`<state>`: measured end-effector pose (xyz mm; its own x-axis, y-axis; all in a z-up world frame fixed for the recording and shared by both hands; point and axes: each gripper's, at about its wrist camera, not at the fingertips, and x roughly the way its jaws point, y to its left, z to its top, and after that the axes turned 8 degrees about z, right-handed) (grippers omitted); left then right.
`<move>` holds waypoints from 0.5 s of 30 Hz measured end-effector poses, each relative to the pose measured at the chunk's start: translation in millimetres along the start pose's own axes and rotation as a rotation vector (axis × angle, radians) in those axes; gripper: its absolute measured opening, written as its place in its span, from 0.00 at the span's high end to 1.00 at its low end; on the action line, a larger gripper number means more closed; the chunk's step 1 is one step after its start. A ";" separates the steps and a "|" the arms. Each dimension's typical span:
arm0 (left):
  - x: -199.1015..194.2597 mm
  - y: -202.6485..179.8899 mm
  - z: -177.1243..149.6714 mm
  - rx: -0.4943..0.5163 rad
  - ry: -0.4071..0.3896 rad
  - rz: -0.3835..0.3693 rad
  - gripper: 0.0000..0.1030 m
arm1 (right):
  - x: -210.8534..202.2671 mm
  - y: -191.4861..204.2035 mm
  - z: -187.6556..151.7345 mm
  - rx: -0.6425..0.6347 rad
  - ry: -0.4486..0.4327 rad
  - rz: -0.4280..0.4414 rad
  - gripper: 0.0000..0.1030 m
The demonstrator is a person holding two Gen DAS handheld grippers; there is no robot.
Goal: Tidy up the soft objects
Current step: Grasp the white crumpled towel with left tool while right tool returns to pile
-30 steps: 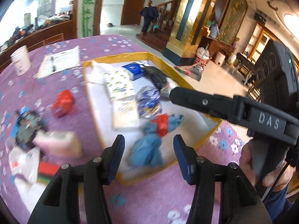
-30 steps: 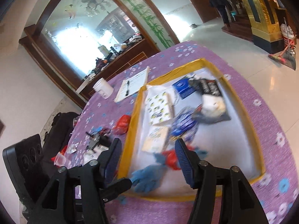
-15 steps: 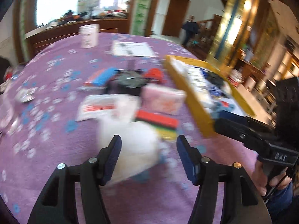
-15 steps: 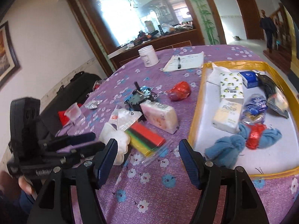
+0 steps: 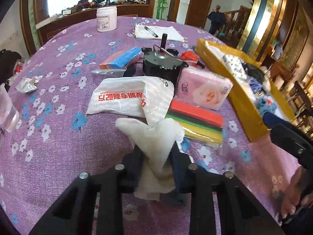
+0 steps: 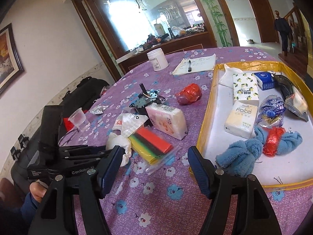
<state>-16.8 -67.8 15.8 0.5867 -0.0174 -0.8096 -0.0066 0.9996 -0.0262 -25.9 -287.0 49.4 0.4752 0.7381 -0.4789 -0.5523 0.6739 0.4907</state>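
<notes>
- White cloth sits bunched on the purple flowered tablecloth, near the table's front edge, with my left gripper pinching it.
- Just beyond it lie a white plastic bag and a striped colour pack.
- My right gripper is spread, nothing between its fingers.
- To the right, the yellow tray holds a blue towel and tissue packs.

White walls, a wooden door, bright arched window.
</notes>
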 end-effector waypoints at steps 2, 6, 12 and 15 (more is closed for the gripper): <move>-3.9 6.6 0.5 -0.012 -0.018 -0.005 0.84 | 0.7 0.8 0.2 -0.004 0.002 -0.006 0.29; -18.3 33.1 3.7 -0.088 -0.095 -0.038 0.84 | 3.4 10.0 6.5 -0.046 0.023 -0.062 0.29; -24.7 59.3 6.5 -0.204 -0.158 -0.074 0.84 | 28.7 11.8 44.6 -0.088 0.104 -0.148 0.27; -36.0 59.4 4.5 -0.204 -0.217 -0.039 0.84 | 50.6 1.8 64.8 -0.056 0.138 -0.136 0.27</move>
<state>-34.7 -7.7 46.1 0.7489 -0.0287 -0.6621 -0.1306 0.9731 -0.1899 41.6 -246.5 73.2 0.4518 0.6262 -0.6354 -0.5285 0.7617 0.3749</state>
